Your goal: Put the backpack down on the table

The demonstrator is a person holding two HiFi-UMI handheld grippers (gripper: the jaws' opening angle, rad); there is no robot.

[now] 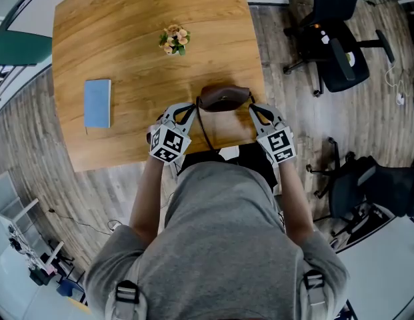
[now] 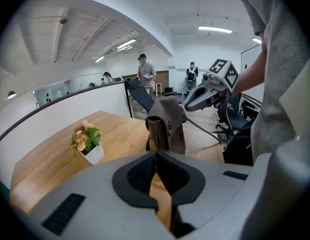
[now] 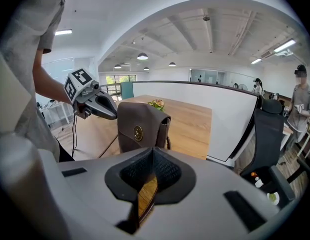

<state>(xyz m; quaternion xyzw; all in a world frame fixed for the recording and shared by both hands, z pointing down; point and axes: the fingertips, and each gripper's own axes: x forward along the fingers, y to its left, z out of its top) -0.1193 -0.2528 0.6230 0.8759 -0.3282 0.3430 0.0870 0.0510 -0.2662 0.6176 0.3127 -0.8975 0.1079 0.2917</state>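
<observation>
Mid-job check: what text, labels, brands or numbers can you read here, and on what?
No readable words or numbers anywhere.
Backpack: round gold emblem, too small to read.
Book: plain blue cover, no print visible.
Left hand-held gripper and right hand-held gripper: square markers on cubes, no letters.

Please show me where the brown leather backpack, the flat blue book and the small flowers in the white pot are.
Brown leather backpack (image 1: pixel 223 99): head view, on its top flap.
Flat blue book (image 1: pixel 97 103): head view, middle of its cover.
Small flowers in white pot (image 1: pixel 174 40): head view, on the blossoms.
</observation>
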